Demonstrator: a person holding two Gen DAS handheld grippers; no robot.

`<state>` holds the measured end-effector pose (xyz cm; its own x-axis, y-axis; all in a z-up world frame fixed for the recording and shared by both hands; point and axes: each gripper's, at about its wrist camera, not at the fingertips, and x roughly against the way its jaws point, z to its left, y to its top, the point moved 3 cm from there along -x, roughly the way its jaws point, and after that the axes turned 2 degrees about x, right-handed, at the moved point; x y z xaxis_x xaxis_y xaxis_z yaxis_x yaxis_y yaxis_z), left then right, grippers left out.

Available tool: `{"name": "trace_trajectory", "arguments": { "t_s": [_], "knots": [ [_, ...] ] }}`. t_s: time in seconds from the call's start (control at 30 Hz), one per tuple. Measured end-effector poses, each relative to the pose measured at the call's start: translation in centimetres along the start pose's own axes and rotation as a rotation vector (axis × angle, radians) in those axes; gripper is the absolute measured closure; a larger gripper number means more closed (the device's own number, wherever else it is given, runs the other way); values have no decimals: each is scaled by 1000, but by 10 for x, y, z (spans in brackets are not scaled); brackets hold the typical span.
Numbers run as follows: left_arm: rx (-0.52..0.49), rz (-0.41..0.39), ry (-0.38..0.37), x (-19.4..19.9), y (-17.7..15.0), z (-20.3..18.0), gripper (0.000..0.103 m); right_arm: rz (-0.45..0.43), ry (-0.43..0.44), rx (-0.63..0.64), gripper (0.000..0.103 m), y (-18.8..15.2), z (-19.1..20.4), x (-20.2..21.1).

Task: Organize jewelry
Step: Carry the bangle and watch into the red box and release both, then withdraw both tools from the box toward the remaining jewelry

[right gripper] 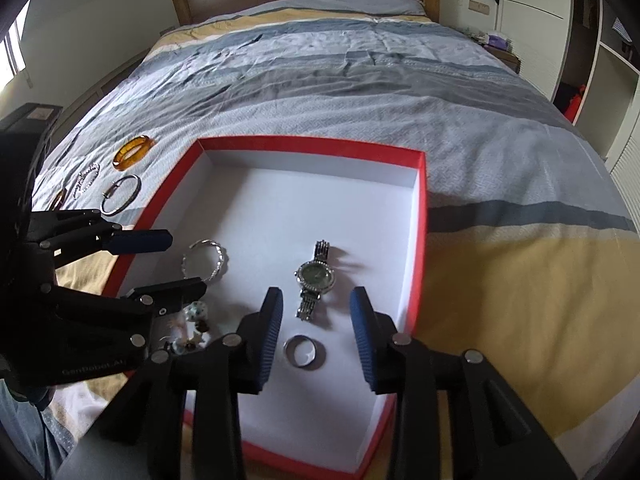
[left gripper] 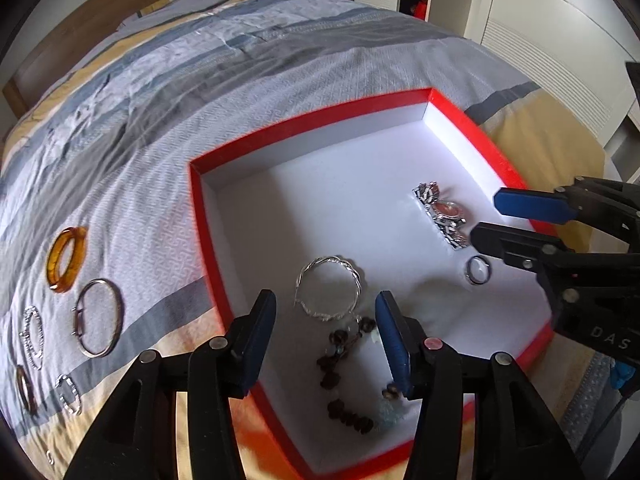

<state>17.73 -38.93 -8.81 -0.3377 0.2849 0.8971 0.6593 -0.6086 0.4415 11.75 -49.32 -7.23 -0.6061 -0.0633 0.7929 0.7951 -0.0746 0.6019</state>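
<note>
both grippers hang open over the red box [right gripper: 420, 216]: left gripper [left gripper: 326, 340] above the bead bracelet [left gripper: 344, 376], right gripper [right gripper: 316, 336] above the ring [right gripper: 304, 353].

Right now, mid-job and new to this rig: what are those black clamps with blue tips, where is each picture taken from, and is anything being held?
The clamps are hand-held two-finger grippers, one in each of a person's hands. Each carries a camera looking along its own fingers, so each picture shows its own gripper at the bottom and the other at the side.

The left gripper hangs open over a brown bead bracelet and a twisted silver bangle. The right gripper stands open around a silver ring, not pressing it, just below a silver watch. Neither holds anything.

All four pieces lie in a red box with a white inside, on a striped bedspread. Still outside, left of the box: an amber bangle, a plain metal bangle and some smaller pieces.
</note>
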Motion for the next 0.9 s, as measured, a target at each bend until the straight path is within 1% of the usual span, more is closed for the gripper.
{"name": "trace_trajectory", "arguments": {
  "t_s": [0.17,0.3,0.4,0.53,0.6,0.63,0.7,0.8,0.9],
  "knots": [
    [18,-46,15,39,-10,-1,52,-42,-1,-28,69,-9,4,38],
    [24,-83,50,71,-30,-7,52,-83,-6,-48,69,-20,11,72],
    [18,-85,72,92,-51,-11,52,-110,-9,-62,69,-31,16,94],
    [8,-59,67,117,-84,-20,51,-142,-10,-100,69,-51,22,124],
    [10,-57,59,129,-98,-21,44,-155,-12,-109,69,-60,25,137],
    [16,-66,57,137,-106,-20,41,-164,-13,-114,69,-64,27,145],
    [27,-91,62,153,-117,-18,33,-184,-13,-120,69,-71,32,160],
    [58,-136,81,179,-132,-9,28,-213,-16,-125,69,-76,39,179],
    [101,-169,94,199,-147,4,26,-245,-16,-119,68,-79,50,198]
  ]
}}
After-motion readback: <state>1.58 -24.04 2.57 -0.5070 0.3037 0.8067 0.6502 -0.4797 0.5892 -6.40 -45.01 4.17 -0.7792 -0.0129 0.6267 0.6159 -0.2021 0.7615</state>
